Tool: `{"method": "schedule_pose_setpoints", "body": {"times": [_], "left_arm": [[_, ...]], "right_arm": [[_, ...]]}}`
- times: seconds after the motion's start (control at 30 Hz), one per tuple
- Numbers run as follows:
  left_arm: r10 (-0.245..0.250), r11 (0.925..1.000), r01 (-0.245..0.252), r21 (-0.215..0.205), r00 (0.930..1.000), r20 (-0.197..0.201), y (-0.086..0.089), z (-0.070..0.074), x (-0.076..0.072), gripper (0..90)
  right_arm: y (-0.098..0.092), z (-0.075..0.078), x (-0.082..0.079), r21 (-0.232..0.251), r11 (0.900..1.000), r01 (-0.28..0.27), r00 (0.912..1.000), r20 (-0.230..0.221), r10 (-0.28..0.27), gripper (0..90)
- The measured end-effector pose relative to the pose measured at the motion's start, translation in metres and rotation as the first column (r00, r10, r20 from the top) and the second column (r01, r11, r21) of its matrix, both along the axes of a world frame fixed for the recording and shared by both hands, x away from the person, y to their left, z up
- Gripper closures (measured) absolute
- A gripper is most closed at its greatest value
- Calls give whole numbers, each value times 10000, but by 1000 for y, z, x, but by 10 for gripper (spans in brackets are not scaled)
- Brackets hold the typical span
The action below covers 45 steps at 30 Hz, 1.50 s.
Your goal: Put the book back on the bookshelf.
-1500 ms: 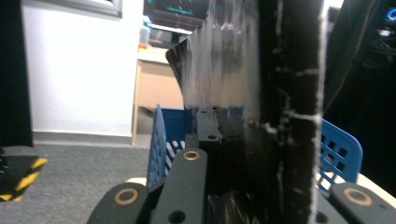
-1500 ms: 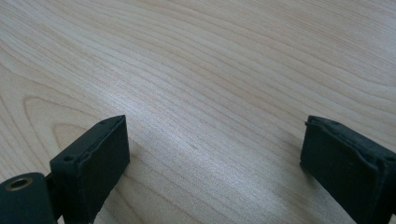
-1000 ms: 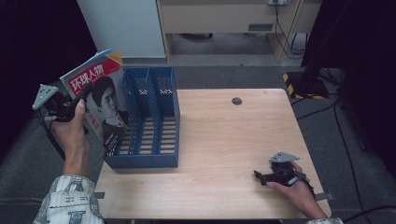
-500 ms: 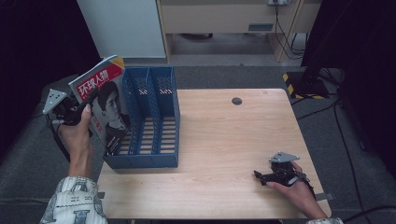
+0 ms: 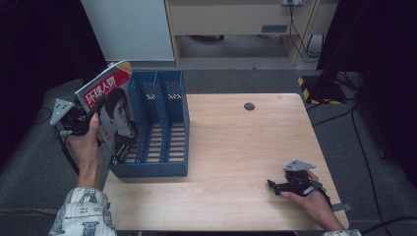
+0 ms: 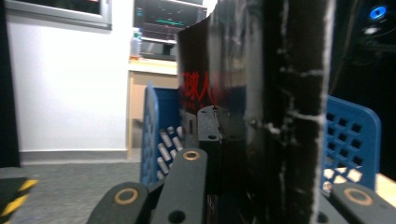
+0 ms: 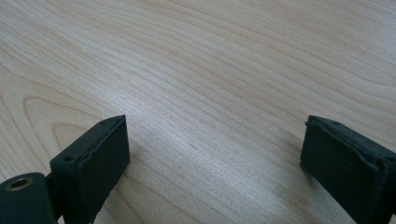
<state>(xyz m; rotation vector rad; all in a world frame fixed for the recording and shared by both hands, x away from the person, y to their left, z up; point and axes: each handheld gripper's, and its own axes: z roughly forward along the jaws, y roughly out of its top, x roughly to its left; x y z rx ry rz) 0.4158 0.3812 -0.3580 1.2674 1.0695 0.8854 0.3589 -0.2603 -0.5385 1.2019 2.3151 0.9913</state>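
Note:
A magazine [image 5: 112, 115] with a red title band and a portrait cover stands tilted at the left end of the blue slotted file rack [image 5: 162, 123]. My left gripper [image 5: 100, 109] is shut on its outer edge, off the table's left side. In the left gripper view the dark magazine edge [image 6: 243, 93] rises between my jaws, with blue rack walls [image 6: 350, 135] on both sides of it. My right gripper [image 5: 275, 186] rests on the wooden table [image 5: 236, 142] near its front right corner, jaws wide open [image 7: 215, 154] over bare wood.
A small dark round disc [image 5: 249, 106] lies near the table's far edge. A white cabinet [image 5: 130, 29] and a wooden shelf unit stand behind the table. A yellow-and-black striped base [image 5: 319, 88] sits on the floor at the right.
My left hand has lowered the magazine, bringing its lower edge down at the rack's left compartment. The right hand has stayed put.

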Motion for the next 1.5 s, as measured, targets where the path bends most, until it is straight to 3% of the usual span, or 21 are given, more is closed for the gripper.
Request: {"method": "schedule_pose_setpoints", "body": {"times": [0.17,0.4,0.67,0.93,1.2,1.37,1.5], "left_arm": [[-1,10000,1,8,9997,-256,0,-10,-1,864],[122,9995,-139,-289,9982,-586,0,-26,0,861],[193,9974,-251,-681,9962,-853,3,-27,-2,853],[430,9981,-483,-375,9906,-1302,4,-27,-4,850],[505,9976,-570,-383,9870,-1526,6,-29,-6,849],[698,9969,-749,-220,9812,-1797,7,-30,-8,851],[711,9962,-795,-367,9790,-1909,9,-33,-8,849]], "right_arm": [[0,0,0,4,10000,-3,10000,-1,3,83],[0,0,0,2,10000,-4,10000,1,4,83],[0,0,0,-6,10000,7,10000,12,-7,84],[0,0,0,-6,10000,-13,10000,-17,13,84],[0,0,0,-1,10000,6,10000,8,-6,84],[0,0,0,-4,10000,6,10000,4,-6,84],[0,0,0,0,10000,8,10000,6,-8,84]]}}
